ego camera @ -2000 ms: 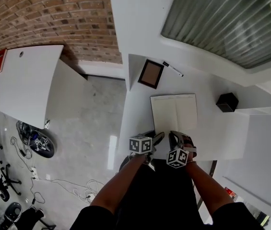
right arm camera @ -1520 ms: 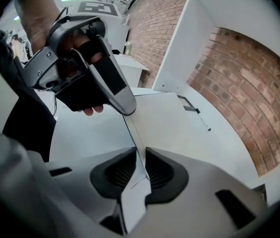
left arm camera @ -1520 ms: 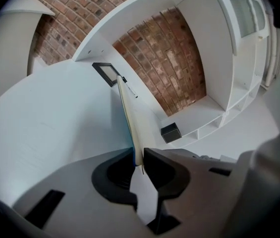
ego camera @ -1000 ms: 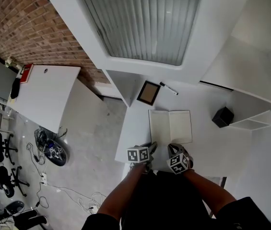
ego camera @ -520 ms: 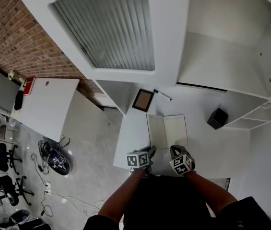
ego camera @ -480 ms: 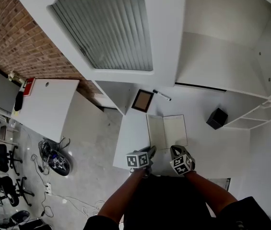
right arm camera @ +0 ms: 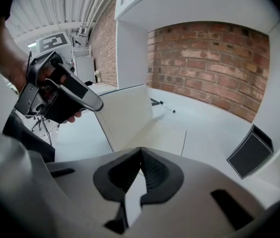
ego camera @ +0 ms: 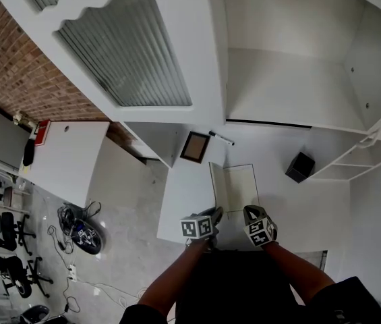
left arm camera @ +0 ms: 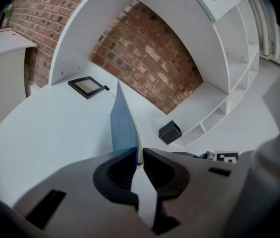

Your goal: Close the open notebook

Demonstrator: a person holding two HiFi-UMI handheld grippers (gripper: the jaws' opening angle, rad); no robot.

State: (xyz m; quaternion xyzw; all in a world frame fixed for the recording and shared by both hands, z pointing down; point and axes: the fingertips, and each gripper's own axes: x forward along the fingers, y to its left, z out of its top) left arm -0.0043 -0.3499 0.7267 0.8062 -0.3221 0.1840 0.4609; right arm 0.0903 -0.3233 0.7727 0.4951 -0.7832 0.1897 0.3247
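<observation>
The open notebook (ego camera: 242, 185) lies on the white desk (ego camera: 187, 196) just ahead of both grippers. Its left half, with a blue cover (left arm camera: 122, 124), is lifted and stands steeply; in the right gripper view the raised cream page (right arm camera: 125, 114) leans over the flat right page (right arm camera: 167, 139). My left gripper (left arm camera: 139, 151) is shut on the lower edge of that lifted half, at the notebook's near left corner (ego camera: 215, 212). My right gripper (right arm camera: 140, 150) is shut with nothing in it, hovering at the notebook's near edge (ego camera: 247, 212).
A dark picture frame (ego camera: 194, 146) and a marker pen (ego camera: 221, 138) lie behind the notebook. A black cube (ego camera: 301, 167) sits at the right, by white shelf compartments (left arm camera: 214, 110). The desk's left edge drops to the floor (ego camera: 123, 201). A brick wall (right arm camera: 204, 63) closes the back.
The notebook's left half has risen from flat to a steep tilt with the left gripper on it. Both grippers shifted slightly, and the head camera tilted upward.
</observation>
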